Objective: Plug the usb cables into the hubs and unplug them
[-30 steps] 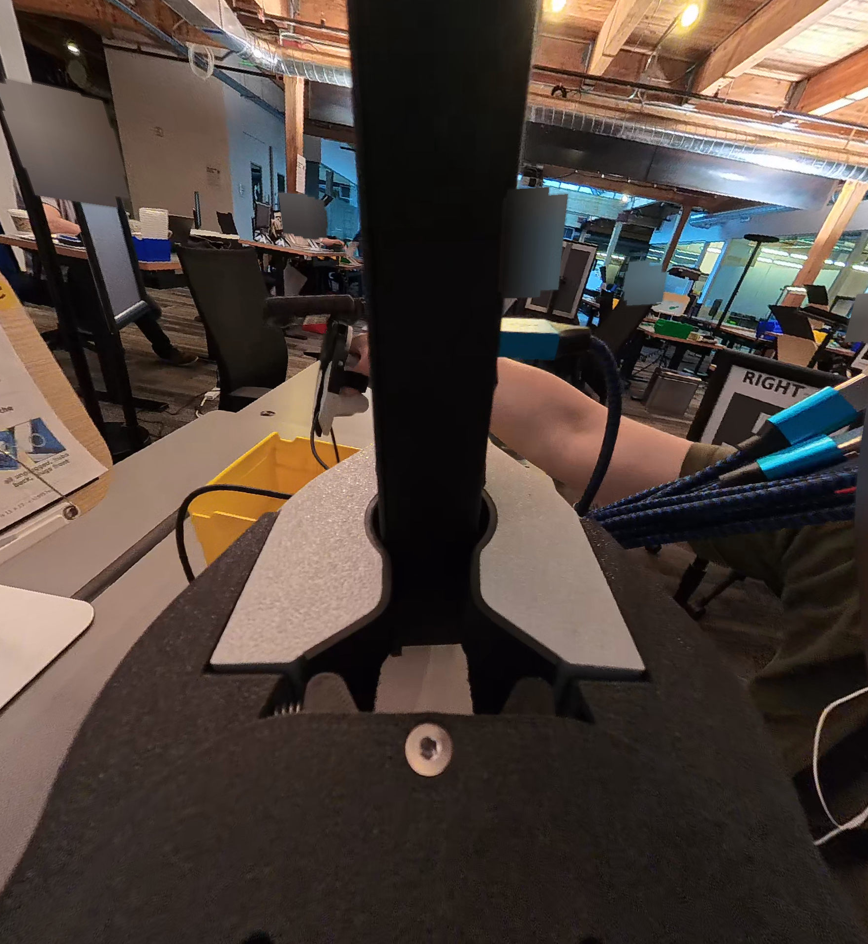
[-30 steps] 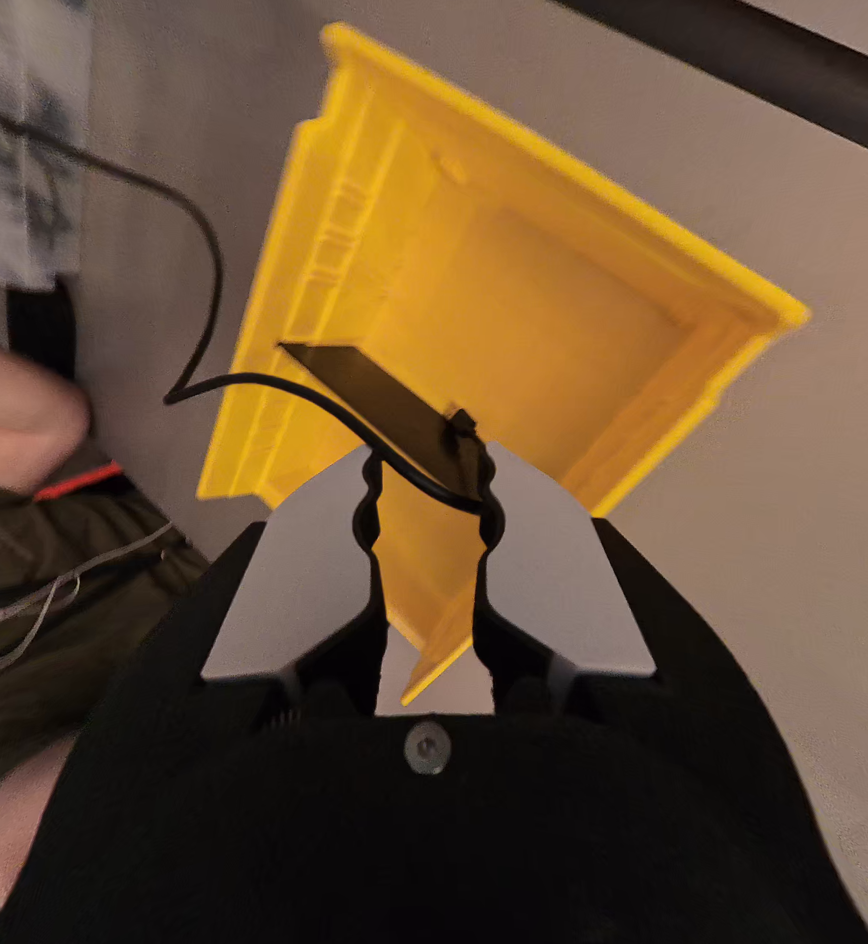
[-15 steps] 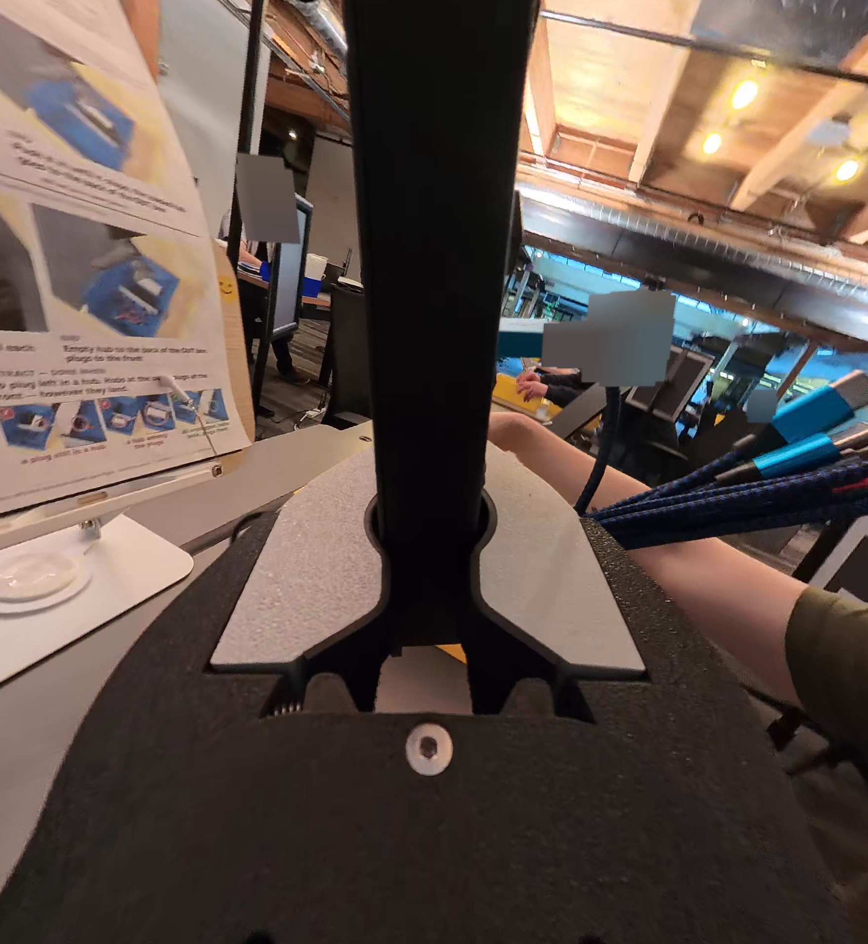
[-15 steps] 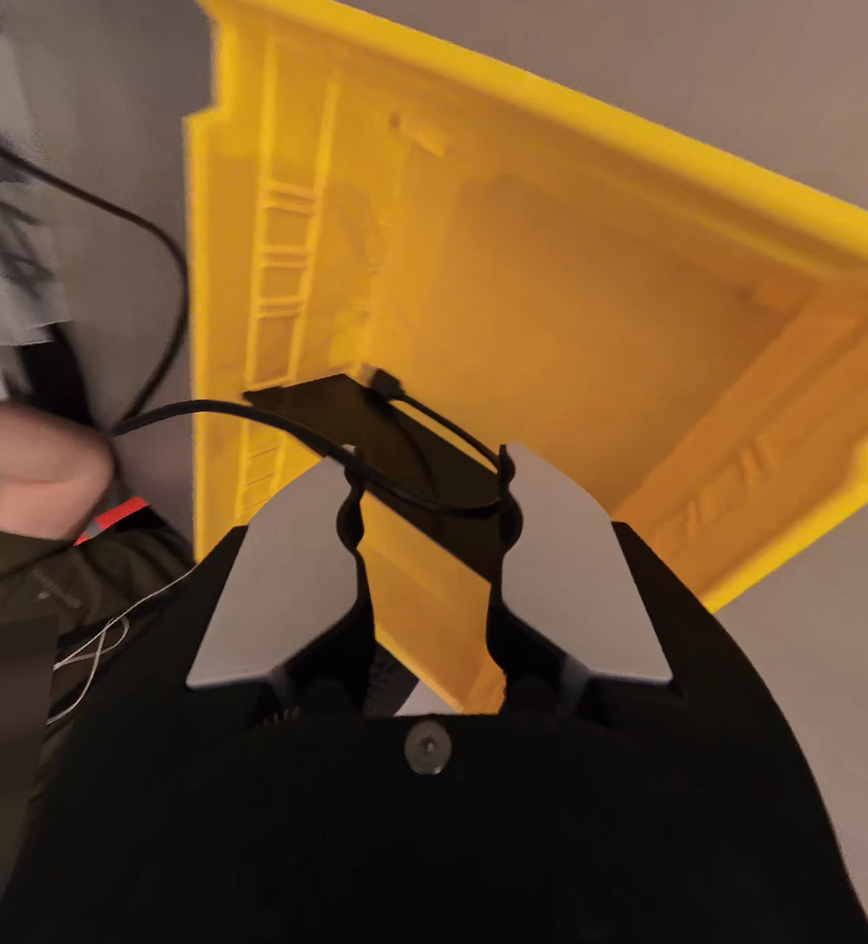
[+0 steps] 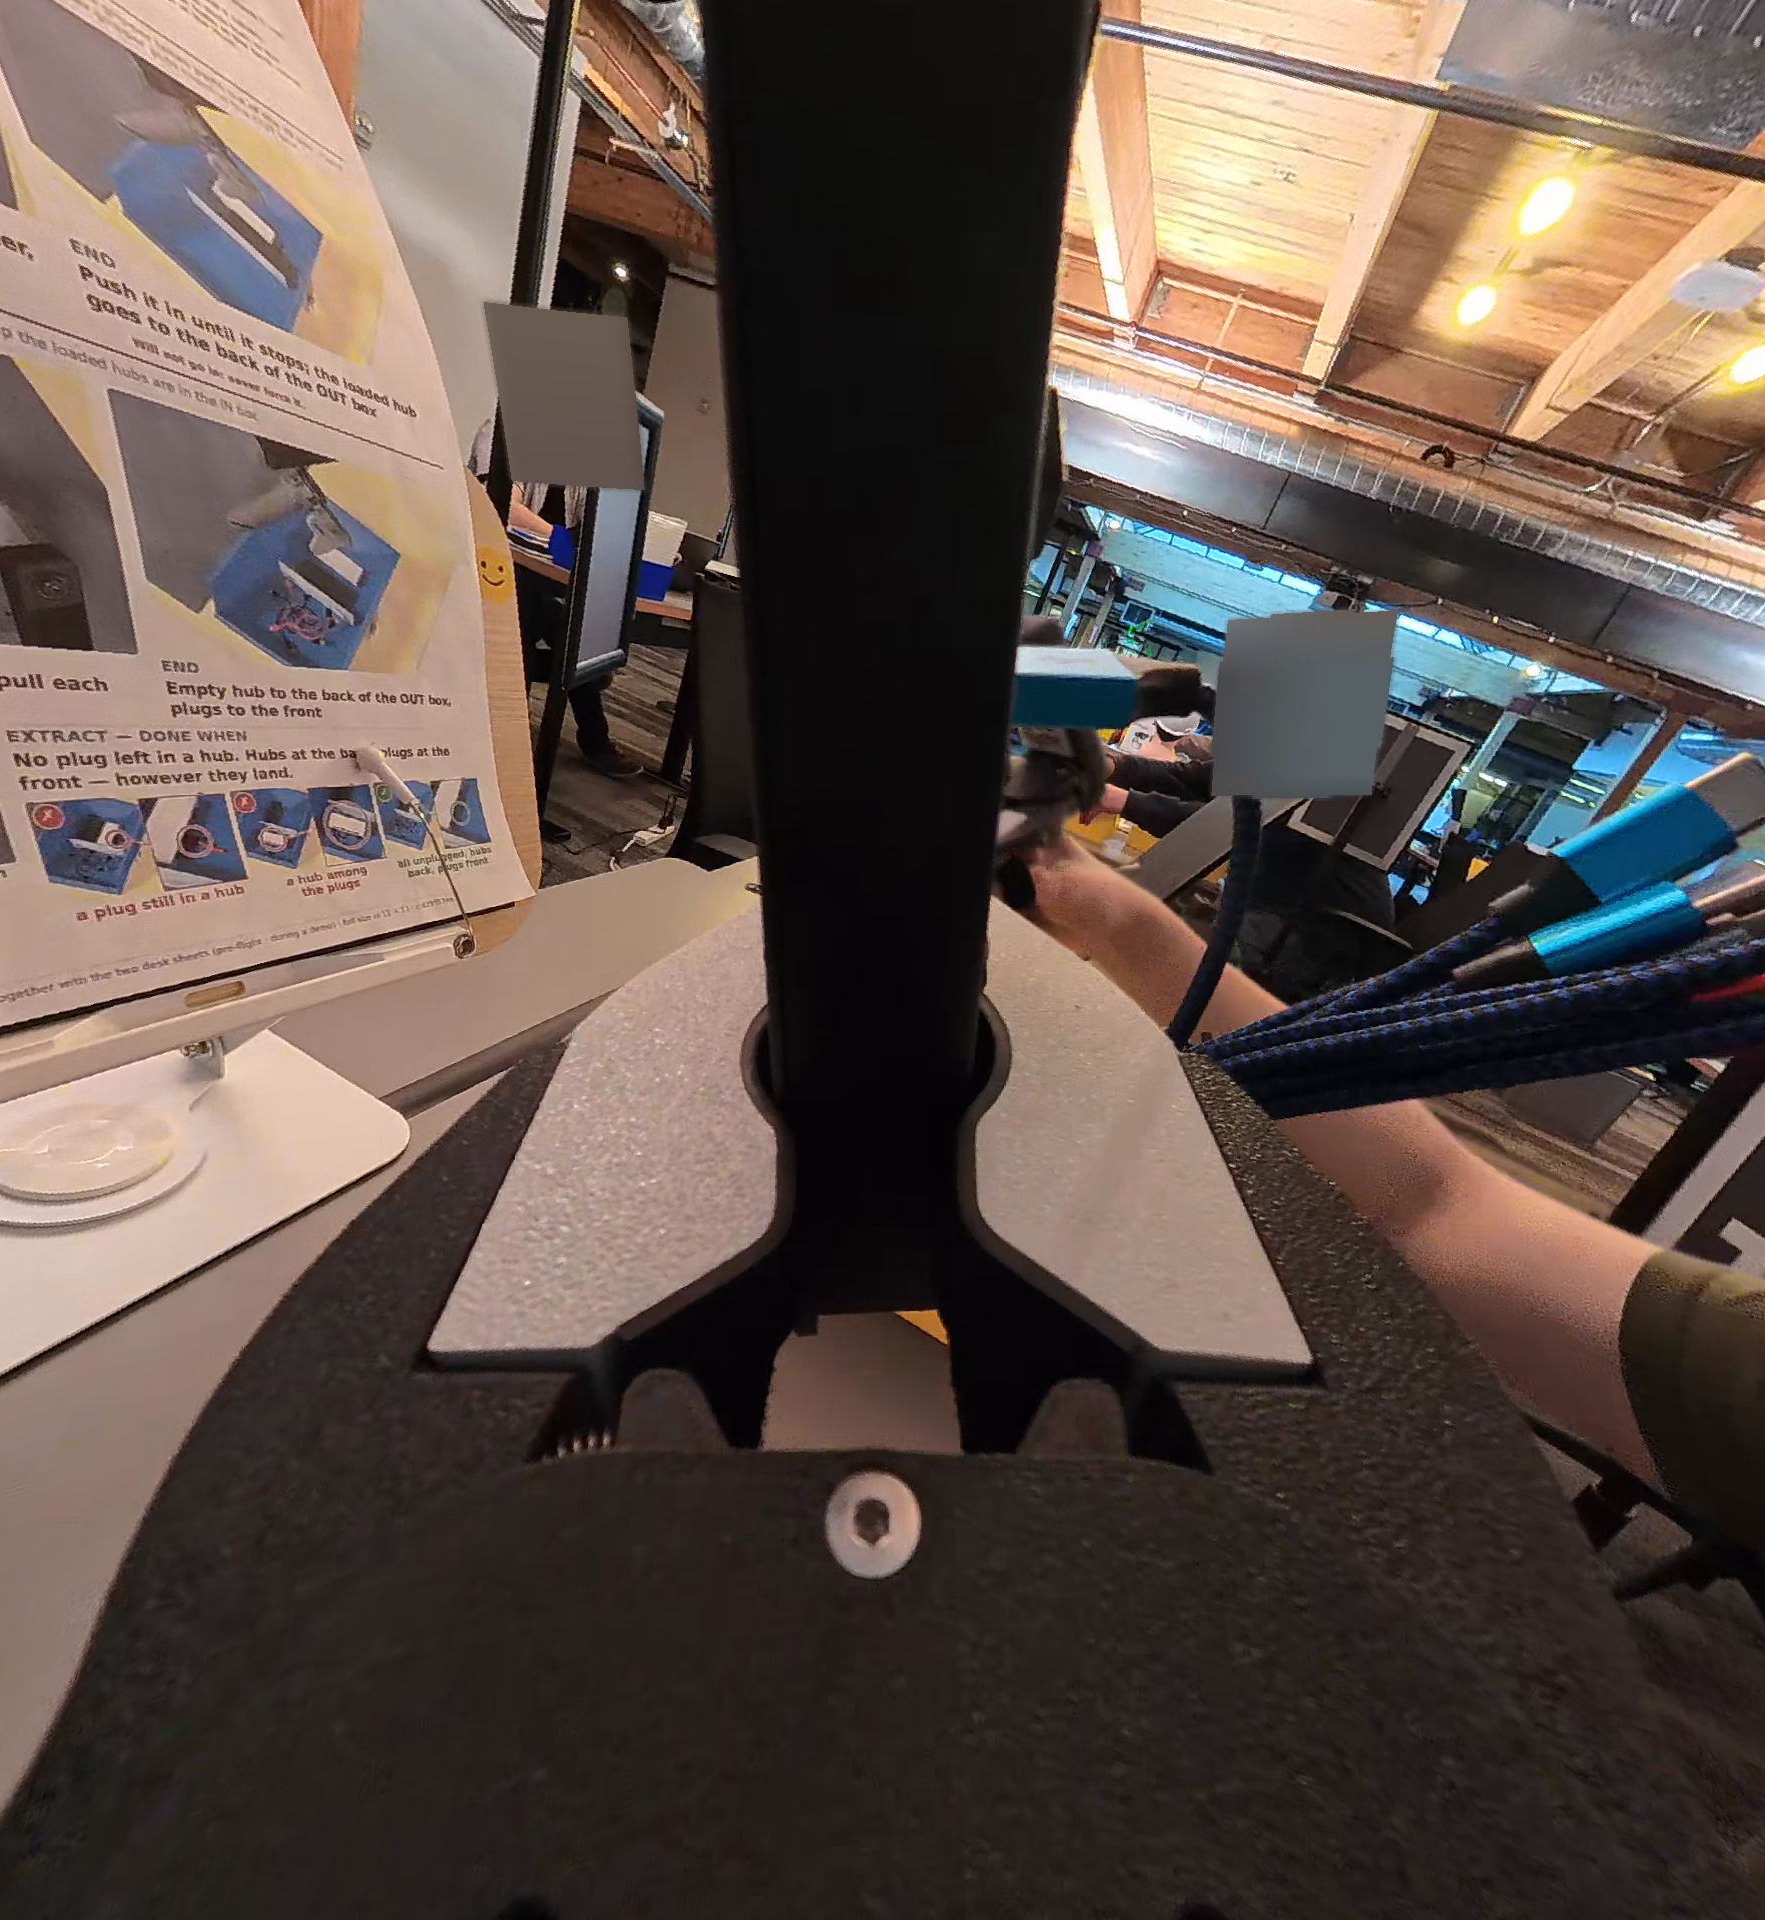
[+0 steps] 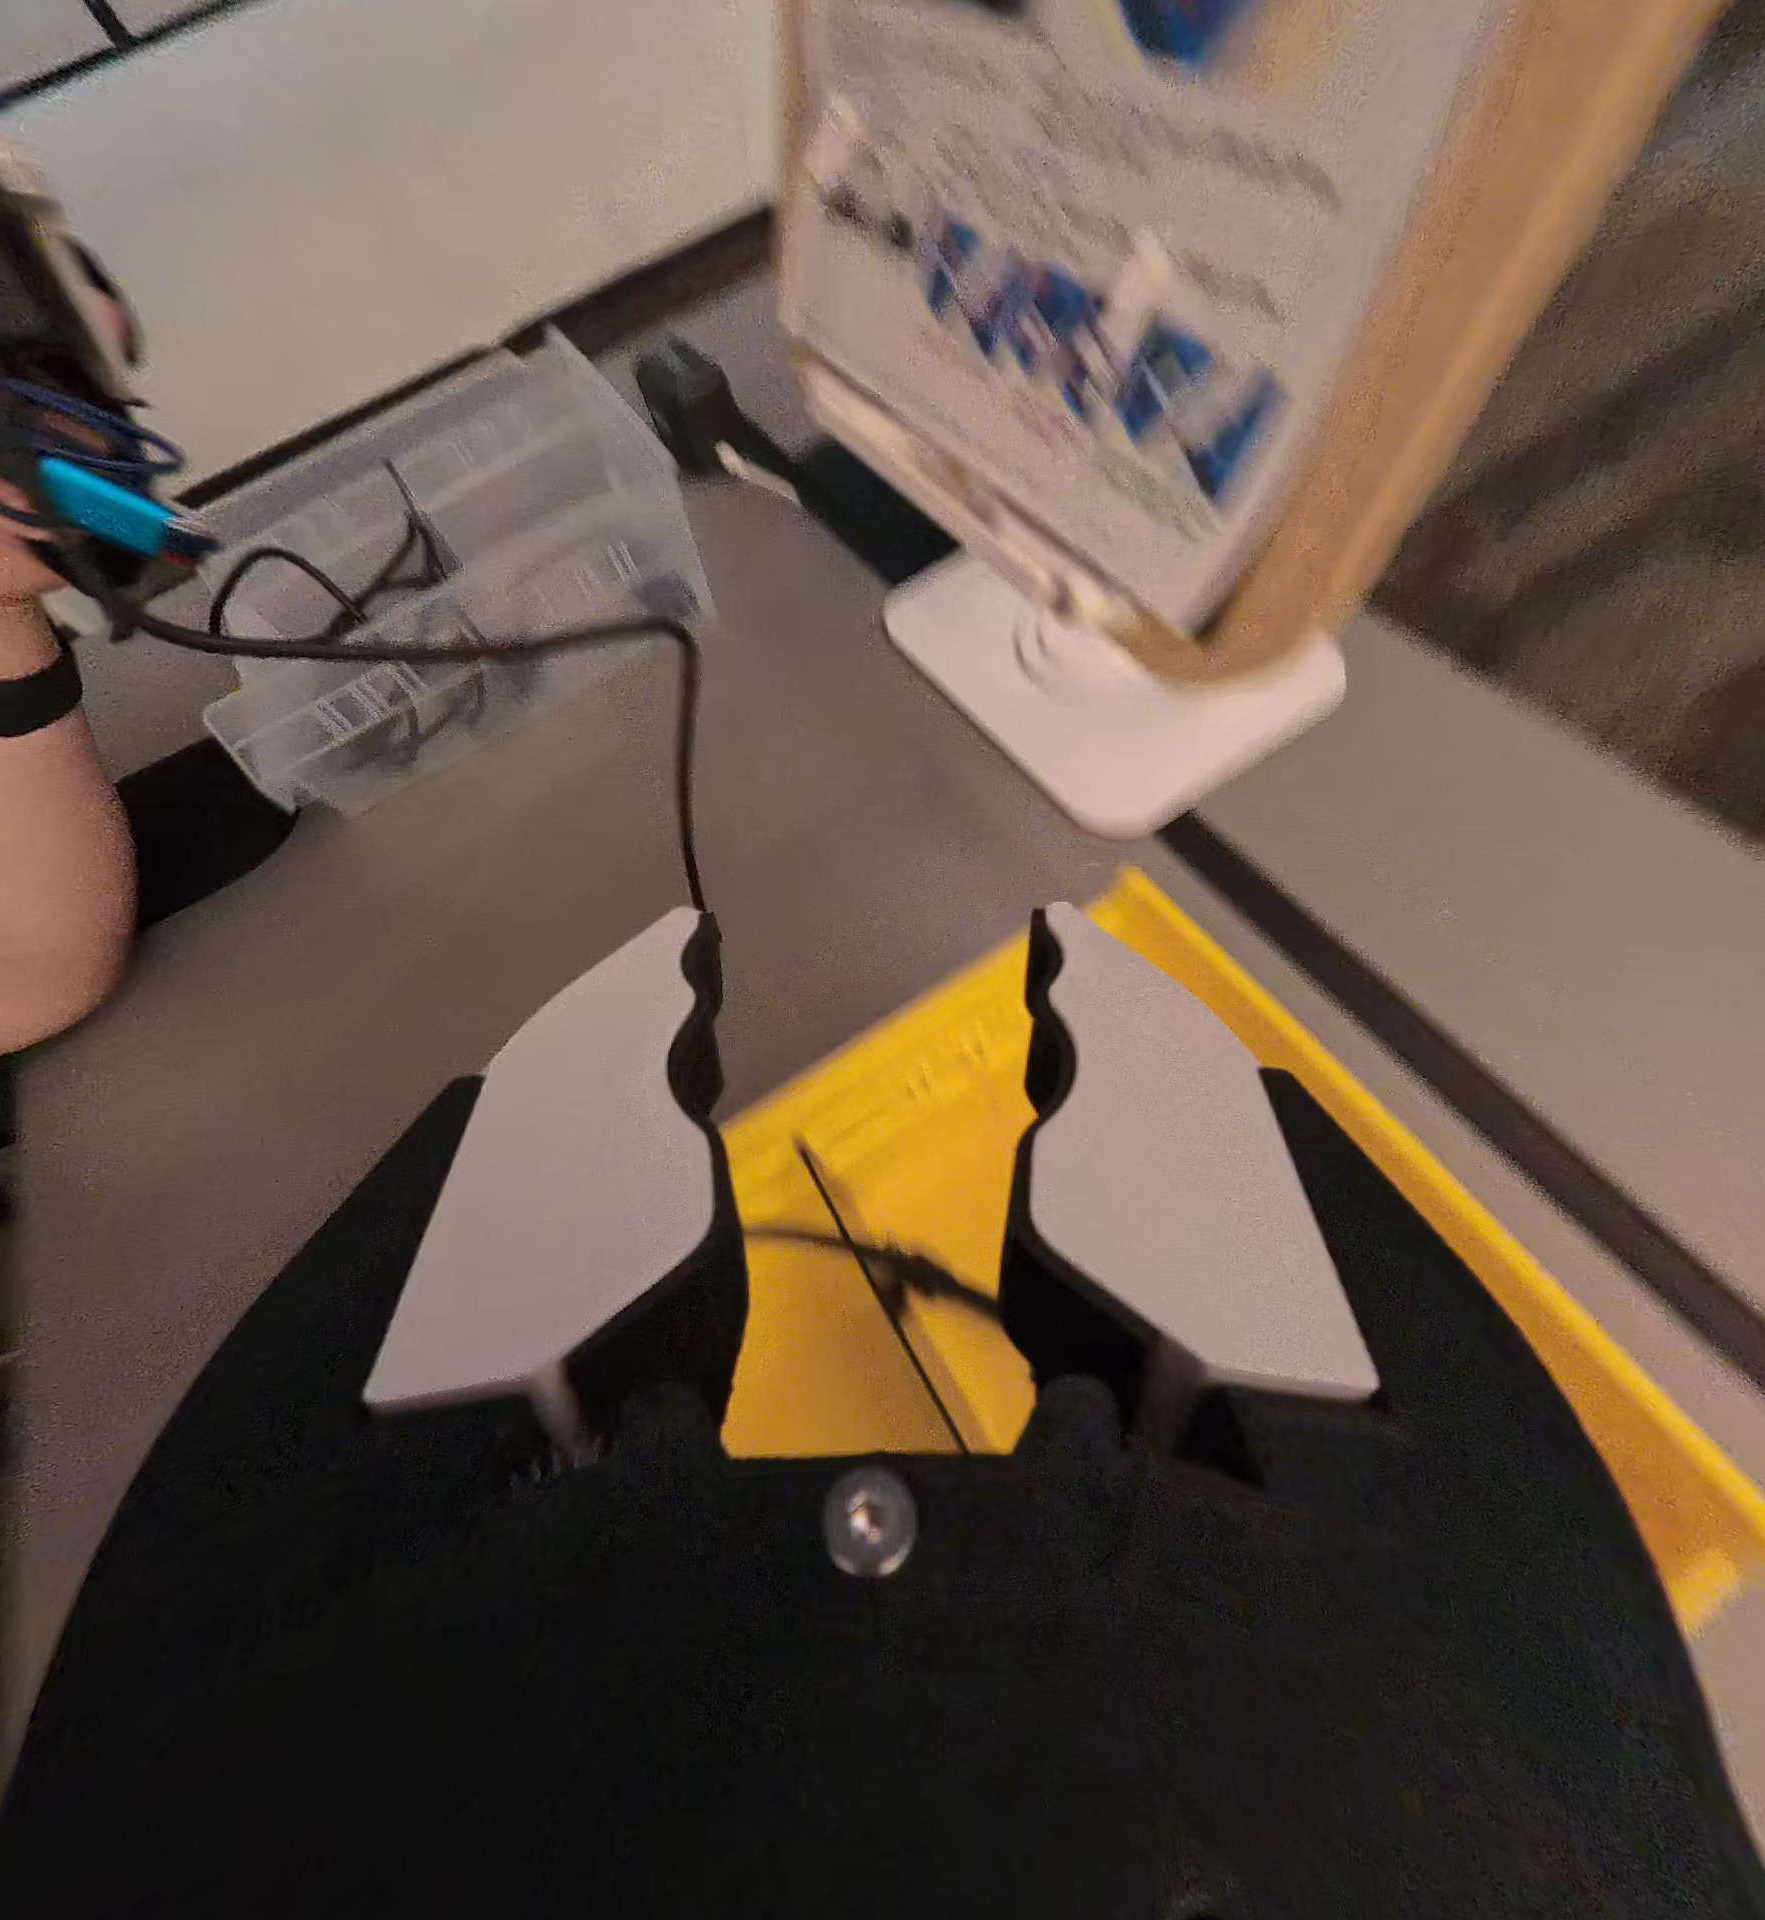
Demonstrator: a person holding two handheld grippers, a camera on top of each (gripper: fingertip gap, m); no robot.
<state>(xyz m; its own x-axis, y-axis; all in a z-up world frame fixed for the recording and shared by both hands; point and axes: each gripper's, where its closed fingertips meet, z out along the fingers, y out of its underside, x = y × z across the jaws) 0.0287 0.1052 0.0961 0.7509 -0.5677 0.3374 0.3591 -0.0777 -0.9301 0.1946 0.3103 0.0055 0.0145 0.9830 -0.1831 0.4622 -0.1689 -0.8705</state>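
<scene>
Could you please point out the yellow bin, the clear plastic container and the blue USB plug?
yellow bin [image 6: 1397, 1226]: right wrist view, on its long rim.
clear plastic container [image 6: 545, 457]: right wrist view, on its side wall.
blue USB plug [image 6: 104, 509]: right wrist view, on its blue housing.

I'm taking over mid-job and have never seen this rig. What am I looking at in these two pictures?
There is no robot arm. A person holds a two-finger gripper in each hand, and each gripper carries a camera looking forward along its fingers.

The left wrist view shows the left gripper shut on an upright black slab, probably a hub. Blue braided cables with blue plugs fan out to its right.

The right wrist view shows the right gripper open and holding nothing, above a yellow bin. A thin black cable hangs by its left finger.

Also on the grey table are a clear bin with dark cables inside and an instruction sheet on a white stand.
</scene>
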